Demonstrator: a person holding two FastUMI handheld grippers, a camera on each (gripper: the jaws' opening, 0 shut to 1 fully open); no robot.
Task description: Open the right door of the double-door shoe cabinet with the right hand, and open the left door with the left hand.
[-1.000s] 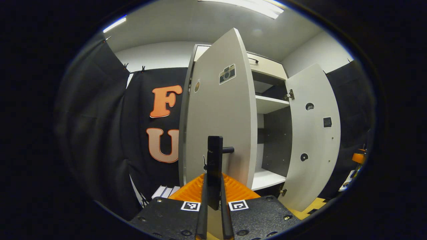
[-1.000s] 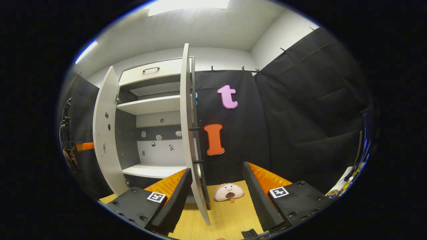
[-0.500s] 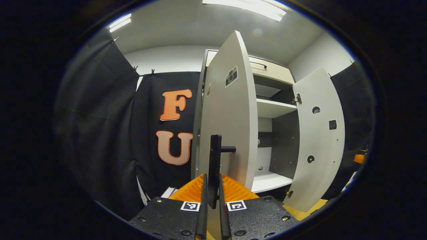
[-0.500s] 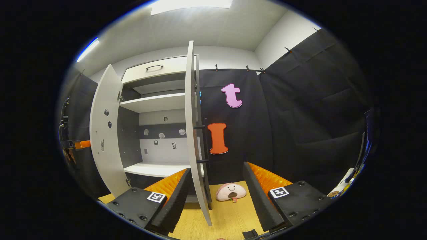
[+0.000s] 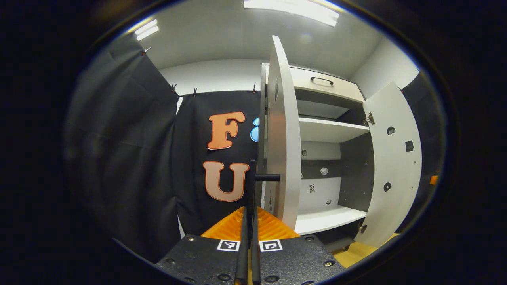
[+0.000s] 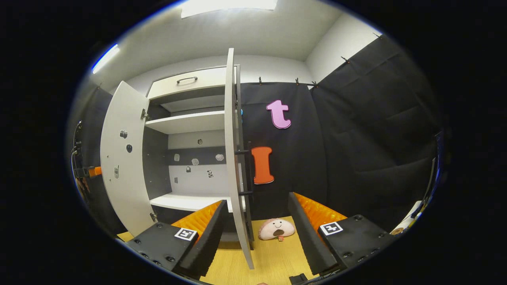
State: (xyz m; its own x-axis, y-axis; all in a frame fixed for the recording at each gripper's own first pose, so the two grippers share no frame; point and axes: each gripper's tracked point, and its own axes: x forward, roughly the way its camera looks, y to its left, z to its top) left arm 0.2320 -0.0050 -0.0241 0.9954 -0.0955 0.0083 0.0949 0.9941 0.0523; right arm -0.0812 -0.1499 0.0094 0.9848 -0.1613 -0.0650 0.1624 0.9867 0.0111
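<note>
Two fisheye cameras, one riding on each gripper, both facing the open shoe cabinet from close in.

The left gripper view looks forward along its own fingers (image 5: 247, 253), low and just beside the outer face of the left door (image 5: 282, 134), which it sees nearly edge-on, with the booth's left wall beyond. The right gripper view sits low over the wooden floor (image 6: 273, 257), facing the right door (image 6: 231, 158) edge-on between its two fingers. Both share the shoe cabinet interior (image 5: 321, 174) (image 6: 194, 166), its shelves, the top drawer (image 5: 321, 82) (image 6: 186, 82) and the ceiling.
</note>
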